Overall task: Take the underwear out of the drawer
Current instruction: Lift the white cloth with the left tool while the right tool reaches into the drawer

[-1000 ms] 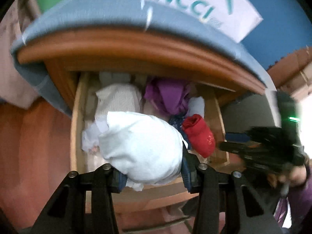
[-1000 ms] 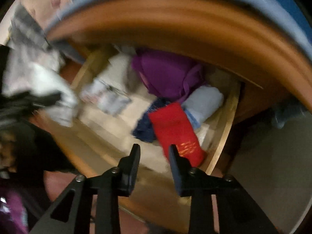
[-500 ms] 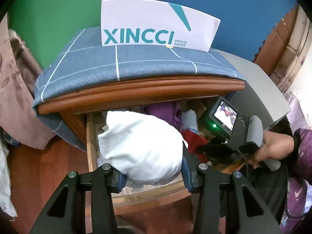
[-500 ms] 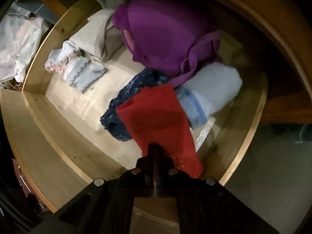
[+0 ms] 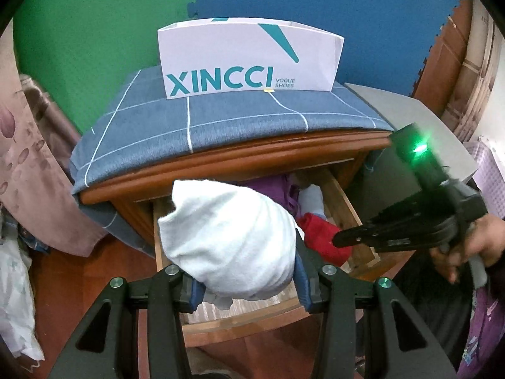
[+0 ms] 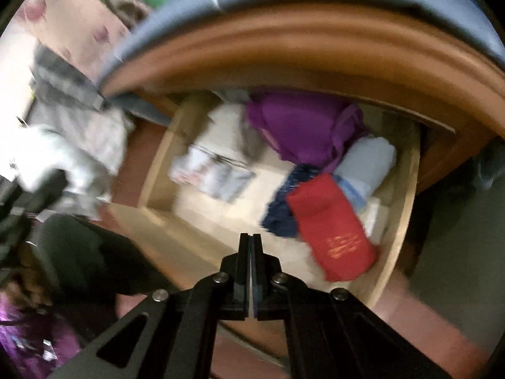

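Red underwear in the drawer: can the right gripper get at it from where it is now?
Probably yes. The red underwear lies on top at the open drawer's right side, nothing covering it. The right gripper hangs just above, but shut and empty, so it must open first.

Open wooden drawer [image 6: 407,208] holds red [image 6: 331,230], purple [image 6: 296,126], pale-blue garments [image 6: 369,161].

A bundled white underwear piece [image 5: 233,240] is clamped above the open wooden drawer [image 6: 407,221]. Inside lie a folded red garment [image 6: 331,227] with gold print, a dark blue one [image 6: 281,208], a pale blue roll [image 6: 369,161] and a purple heap [image 6: 300,126] at the back.
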A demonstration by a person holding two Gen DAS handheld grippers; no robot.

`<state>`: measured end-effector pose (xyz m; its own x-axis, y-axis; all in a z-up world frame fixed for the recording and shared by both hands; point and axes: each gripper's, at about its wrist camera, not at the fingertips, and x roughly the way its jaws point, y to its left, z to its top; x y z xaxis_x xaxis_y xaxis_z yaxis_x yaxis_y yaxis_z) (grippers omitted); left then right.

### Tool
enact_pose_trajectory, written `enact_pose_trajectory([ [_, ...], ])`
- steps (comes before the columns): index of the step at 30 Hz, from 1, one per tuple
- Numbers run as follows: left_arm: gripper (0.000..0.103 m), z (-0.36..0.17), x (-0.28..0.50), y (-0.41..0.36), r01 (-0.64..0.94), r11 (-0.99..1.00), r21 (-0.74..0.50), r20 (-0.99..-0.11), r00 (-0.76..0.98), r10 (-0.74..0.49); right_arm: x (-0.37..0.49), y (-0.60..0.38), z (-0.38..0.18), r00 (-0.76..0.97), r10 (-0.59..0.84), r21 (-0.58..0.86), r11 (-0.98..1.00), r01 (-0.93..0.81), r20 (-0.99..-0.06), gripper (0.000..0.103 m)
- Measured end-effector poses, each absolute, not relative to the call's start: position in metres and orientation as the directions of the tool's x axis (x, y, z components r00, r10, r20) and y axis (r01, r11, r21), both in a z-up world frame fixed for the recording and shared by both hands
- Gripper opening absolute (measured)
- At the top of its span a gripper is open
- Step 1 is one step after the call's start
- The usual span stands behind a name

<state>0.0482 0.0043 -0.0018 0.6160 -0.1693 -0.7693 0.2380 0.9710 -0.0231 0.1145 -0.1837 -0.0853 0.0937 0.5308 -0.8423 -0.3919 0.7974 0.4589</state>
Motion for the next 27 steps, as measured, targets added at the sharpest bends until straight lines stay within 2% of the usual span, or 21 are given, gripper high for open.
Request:
enact_pose_trajectory([
  [6,0.042,0.004,0.044,0.0,0.237,0.971,-0.006,-0.762,0.628,-0.158,0.103,-0.191,-0.063,0.146,0.596,0.509,0.77,-0.385,-0.79,0.0],
  [8,0.042,0.005,0.044,-0.001,0.234,0.972,-0.003,-0.76,0.631,-0.154,0.103,-0.19,-0.065,0.151,0.552,0.458,0.791,-0.406,-0.82,0.0],
  [11,0.043,0.004,0.044,0.0,0.232,0.973,-0.007,-0.76,0.631,-0.157,0.111,-0.191,-0.08,0.127,0.47,0.387,0.829,-0.403,-0.874,0.006],
  [12,0.043,0.004,0.044,0.0,0.231,0.973,-0.007,-0.759,0.632,-0.156,0.115,-0.19,-0.089,0.112,0.442,0.368,0.841,-0.397,-0.89,0.009],
  [14,0.043,0.002,0.045,0.0,0.232,0.973,-0.009,-0.763,0.628,-0.157,0.124,-0.186,-0.105,0.085,0.397,0.334,0.854,-0.399,-0.914,0.03],
  [15,0.043,0.0,0.046,0.001,0.232,0.973,-0.01,-0.765,0.625,-0.157,0.129,-0.184,-0.114,0.07,0.384,0.326,0.855,-0.403,-0.921,0.032],
  [19,0.043,-0.005,0.048,0.001,0.238,0.971,-0.014,-0.772,0.615,-0.162,0.148,-0.179,-0.148,-0.013,0.334,0.313,0.868,-0.386,-0.942,0.032],
  [27,0.043,-0.014,0.052,0.004,0.245,0.969,-0.034,-0.777,0.603,-0.179,0.159,-0.156,-0.184,-0.08,0.201,0.214,0.842,-0.496,-0.976,0.033],
])
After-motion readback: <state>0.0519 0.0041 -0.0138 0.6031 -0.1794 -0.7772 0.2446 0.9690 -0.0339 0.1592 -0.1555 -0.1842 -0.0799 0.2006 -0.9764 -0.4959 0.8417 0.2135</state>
